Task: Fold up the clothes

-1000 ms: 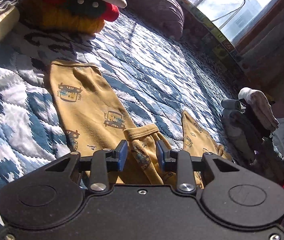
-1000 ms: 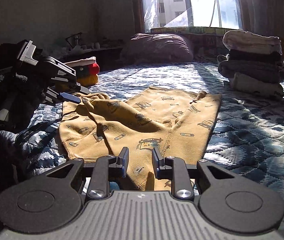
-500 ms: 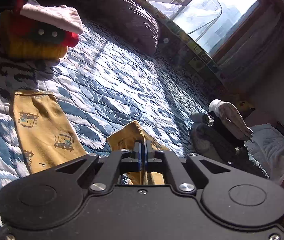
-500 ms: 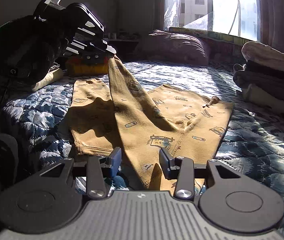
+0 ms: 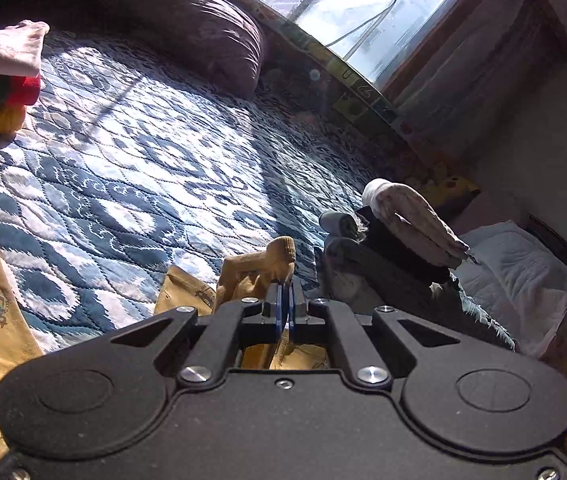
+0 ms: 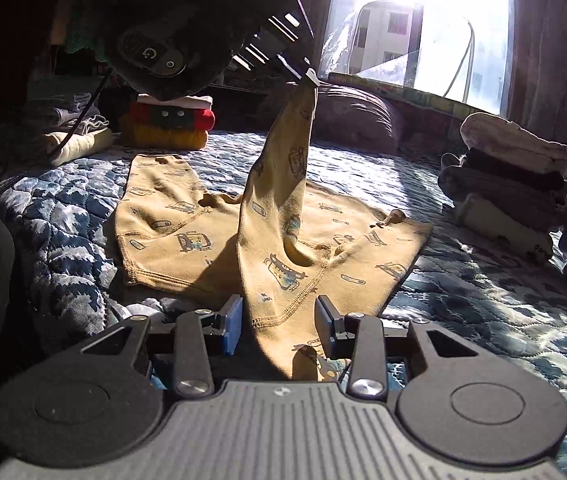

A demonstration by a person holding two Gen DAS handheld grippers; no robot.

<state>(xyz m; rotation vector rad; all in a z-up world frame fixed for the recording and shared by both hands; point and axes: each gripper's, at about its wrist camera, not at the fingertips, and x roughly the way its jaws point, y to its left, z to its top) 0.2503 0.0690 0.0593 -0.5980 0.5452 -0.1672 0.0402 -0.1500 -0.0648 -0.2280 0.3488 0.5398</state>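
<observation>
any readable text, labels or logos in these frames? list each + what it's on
"Pan": on the cream folded item at the bottom of the right-hand stack; the rest is cut off.
White tag print on the yellow garment, near its hem: too small to read.
Power symbol only, no words: on the camera body above the garment.
Letters on the window-ledge strip: too blurred to read.

A sunlit bedroom in a home: a blue-and-white quilted bedspread (image 5: pixel 131 184) covers the bed, with a dusky purple pillow (image 5: pixel 203 28) at its far edge beneath a bright window (image 6: pixel 419 24). Stacks of folded clothes (image 6: pixel 511 172) rest on the bedspread, right of the pillow.
</observation>
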